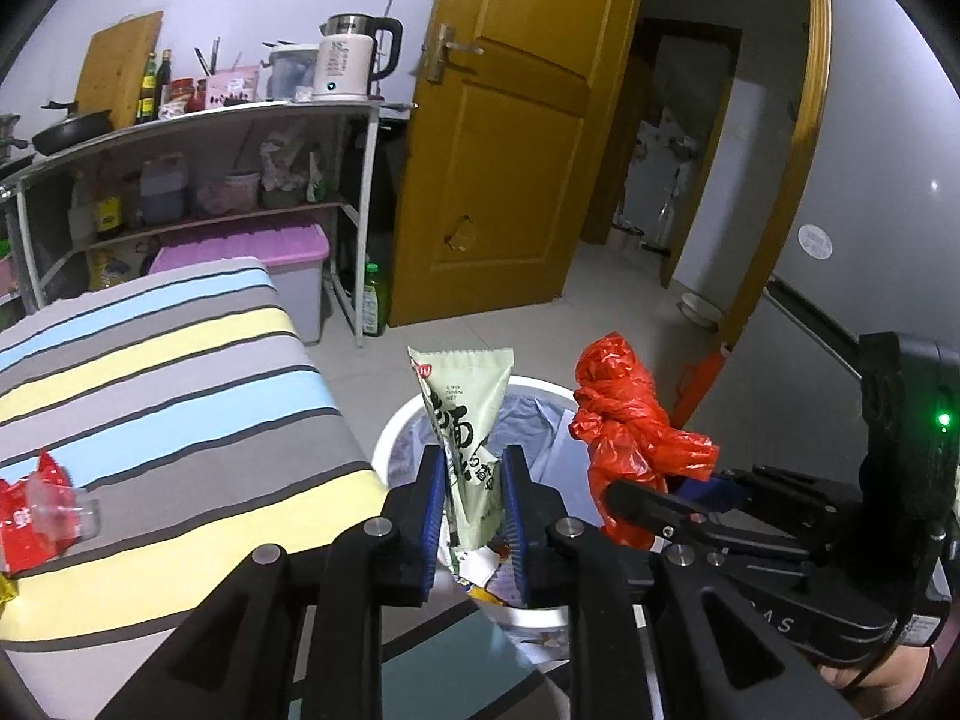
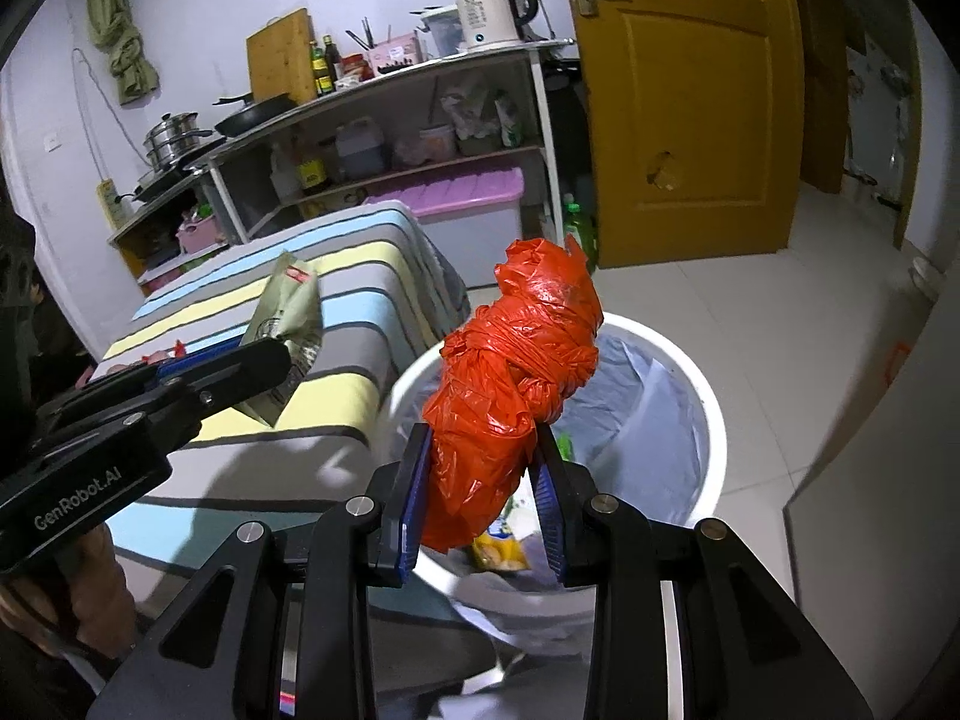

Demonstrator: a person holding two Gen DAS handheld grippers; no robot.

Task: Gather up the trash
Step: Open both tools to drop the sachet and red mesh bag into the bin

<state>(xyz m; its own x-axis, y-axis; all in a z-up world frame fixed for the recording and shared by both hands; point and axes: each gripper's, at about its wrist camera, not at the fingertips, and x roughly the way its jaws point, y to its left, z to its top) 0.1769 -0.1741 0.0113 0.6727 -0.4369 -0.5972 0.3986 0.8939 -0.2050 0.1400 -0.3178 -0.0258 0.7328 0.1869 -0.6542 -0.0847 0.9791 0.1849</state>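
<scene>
Grippers above part-filled bin

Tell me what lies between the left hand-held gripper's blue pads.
A pale green wrapper stands upright between them, over the white bin, seen in the left wrist view.

Bin right of bed; shelf behind.

left claw: jaws apart | right claw: clamped, tilted down
</scene>
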